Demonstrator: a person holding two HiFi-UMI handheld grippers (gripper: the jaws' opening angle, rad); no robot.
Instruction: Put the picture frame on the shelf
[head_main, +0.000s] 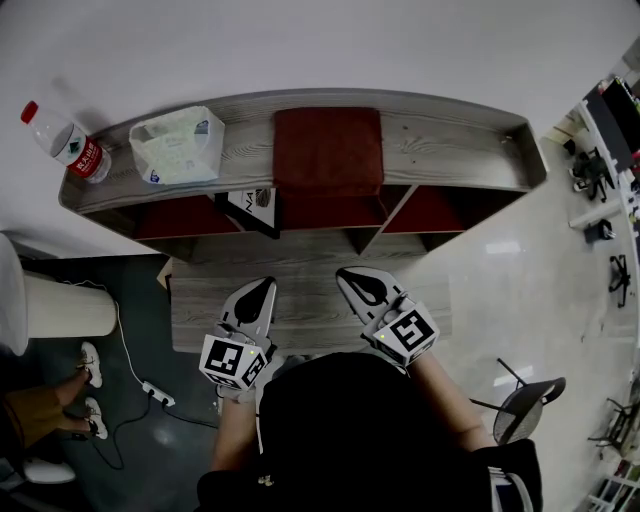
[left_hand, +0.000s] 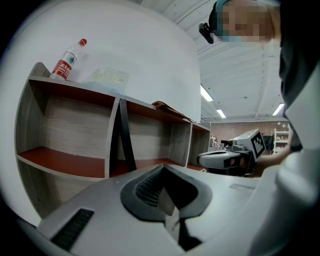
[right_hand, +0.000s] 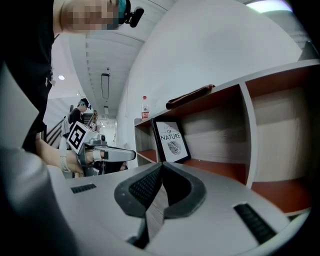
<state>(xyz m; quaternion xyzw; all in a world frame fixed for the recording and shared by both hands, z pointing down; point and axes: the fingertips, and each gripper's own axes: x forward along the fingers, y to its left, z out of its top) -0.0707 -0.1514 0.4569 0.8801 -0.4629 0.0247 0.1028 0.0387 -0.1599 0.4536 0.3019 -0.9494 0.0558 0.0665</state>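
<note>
Left gripper, then half-hidden picture frame

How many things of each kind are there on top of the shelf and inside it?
Water bottle: 1
Tissue pack: 1
Dark red cloth: 1
Picture frame: 1
Total: 4

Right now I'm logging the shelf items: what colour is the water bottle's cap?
The cap is red, clearest in the head view.
</note>
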